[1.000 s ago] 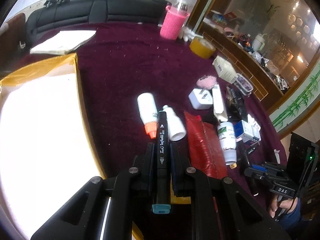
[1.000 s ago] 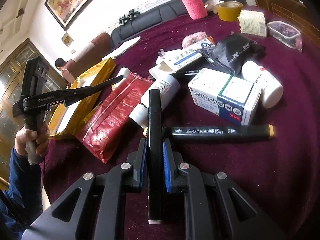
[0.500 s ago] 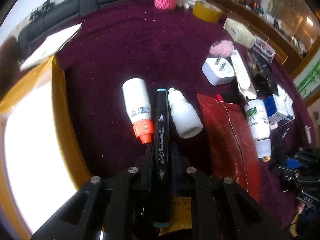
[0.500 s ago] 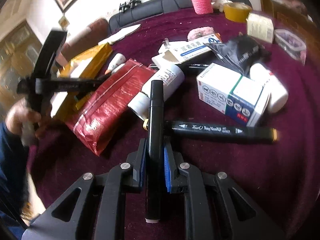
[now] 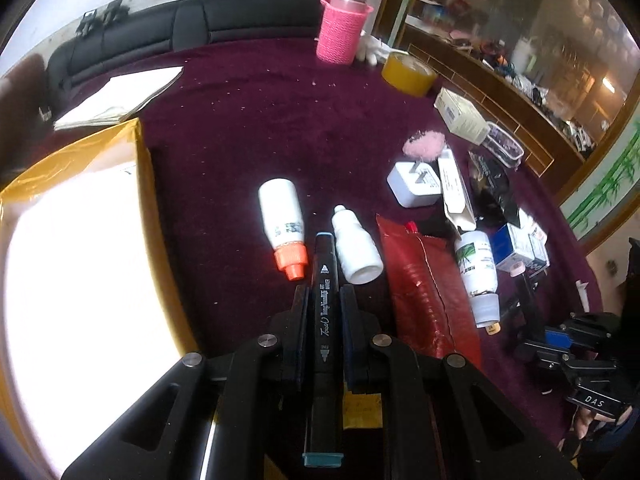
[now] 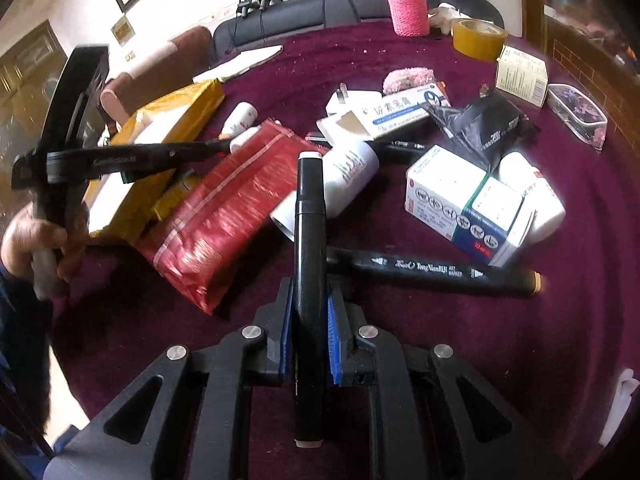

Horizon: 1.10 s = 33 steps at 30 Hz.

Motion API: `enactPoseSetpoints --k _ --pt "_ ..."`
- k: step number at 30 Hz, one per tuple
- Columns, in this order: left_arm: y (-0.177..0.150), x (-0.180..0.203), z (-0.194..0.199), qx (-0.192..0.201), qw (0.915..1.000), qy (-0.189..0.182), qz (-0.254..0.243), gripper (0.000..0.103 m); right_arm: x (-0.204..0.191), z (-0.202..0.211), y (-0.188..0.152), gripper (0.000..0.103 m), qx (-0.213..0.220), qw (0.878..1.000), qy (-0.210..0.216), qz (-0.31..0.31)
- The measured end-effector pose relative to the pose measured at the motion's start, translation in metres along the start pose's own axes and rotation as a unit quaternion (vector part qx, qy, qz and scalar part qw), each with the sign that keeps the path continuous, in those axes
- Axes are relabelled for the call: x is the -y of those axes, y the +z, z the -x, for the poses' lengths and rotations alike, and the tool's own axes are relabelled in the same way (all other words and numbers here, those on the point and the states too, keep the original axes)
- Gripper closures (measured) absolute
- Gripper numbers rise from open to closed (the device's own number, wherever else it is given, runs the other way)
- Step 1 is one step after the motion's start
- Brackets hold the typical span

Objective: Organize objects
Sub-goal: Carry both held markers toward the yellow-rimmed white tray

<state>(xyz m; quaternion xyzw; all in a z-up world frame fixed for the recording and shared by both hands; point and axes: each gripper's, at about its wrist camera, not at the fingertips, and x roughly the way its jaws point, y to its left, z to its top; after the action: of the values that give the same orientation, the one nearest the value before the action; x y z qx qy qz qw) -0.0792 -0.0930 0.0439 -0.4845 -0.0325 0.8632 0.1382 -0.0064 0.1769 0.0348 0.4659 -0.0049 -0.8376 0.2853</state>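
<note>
Teal-capped marker [image 5: 325,320] is sitting lengthwise in the left gripper [image 5: 324,300], jaws clamping it, above the maroon counter [image 5: 240,120] between an orange-capped bottle [image 5: 282,224] and a white dropper bottle [image 5: 354,246]. Right gripper [image 6: 310,300] jaws are pinching a white-tipped marker [image 6: 308,220] over another marker [image 6: 432,272] lying beside a red pouch [image 6: 224,216].

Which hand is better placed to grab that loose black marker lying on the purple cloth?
Right, though its fingers already clamp a black marker that must be set down first. The loose marker lies just ahead of them; the left gripper, also holding one, sits past the red pouch.
</note>
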Motion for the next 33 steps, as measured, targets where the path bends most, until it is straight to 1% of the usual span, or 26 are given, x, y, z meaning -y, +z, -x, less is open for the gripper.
enactPoseSetpoints --k 2,4,7,9,13,16,19,21,22,23,27,33 --pt "0.001 -0.002 0.001 0.001 1.0 -0.001 0.003 0.091 -0.003 0.001 0.003 0.091 0.001 1.0 0.0 -0.001" --pt "0.002 -0.003 0.0 -0.001 0.9999 -0.008 0.008 0.091 -0.007 0.002 0.007 0.091 0.002 1.0 0.011 -0.008" --pt "0.003 -0.002 -0.005 -0.012 0.9999 0.001 0.002 0.091 -0.013 0.002 0.008 0.091 -0.002 1.0 0.011 -0.005" --pt "0.001 0.003 -0.014 -0.029 0.9995 0.007 -0.011 0.091 -0.015 -0.002 0.009 0.091 -0.011 1.0 0.011 -0.005" --pt "0.002 0.016 -0.035 -0.068 0.9962 0.036 -0.043 0.091 -0.015 -0.01 0.005 0.091 -0.029 1.0 0.01 -0.008" --pt "0.006 0.023 -0.042 -0.078 0.9937 0.054 -0.059 0.091 -0.012 -0.012 0.003 0.091 -0.034 0.999 0.011 -0.013" --pt "0.008 0.029 -0.044 -0.074 0.9923 0.071 -0.069 0.091 -0.012 -0.012 0.002 0.091 -0.037 0.999 0.011 -0.014" --pt "0.006 0.026 -0.039 -0.059 0.9944 0.063 -0.061 0.091 -0.01 -0.01 0.002 0.091 -0.034 0.999 0.015 -0.018" --pt "0.005 0.023 -0.037 -0.051 0.996 0.052 -0.052 0.091 -0.009 -0.008 0.002 0.091 -0.031 0.999 0.016 -0.019" --pt "0.004 0.018 -0.032 -0.042 0.9978 0.033 -0.038 0.091 -0.009 -0.005 0.002 0.091 -0.027 0.999 0.016 -0.02" --pt "0.0 0.005 -0.014 -0.017 0.9997 -0.011 -0.011 0.091 -0.005 -0.001 0.004 0.091 -0.023 0.999 0.024 -0.03" --pt "-0.002 -0.016 0.022 0.02 0.9992 -0.031 0.016 0.091 -0.016 0.002 0.016 0.091 -0.018 0.998 0.047 -0.032"
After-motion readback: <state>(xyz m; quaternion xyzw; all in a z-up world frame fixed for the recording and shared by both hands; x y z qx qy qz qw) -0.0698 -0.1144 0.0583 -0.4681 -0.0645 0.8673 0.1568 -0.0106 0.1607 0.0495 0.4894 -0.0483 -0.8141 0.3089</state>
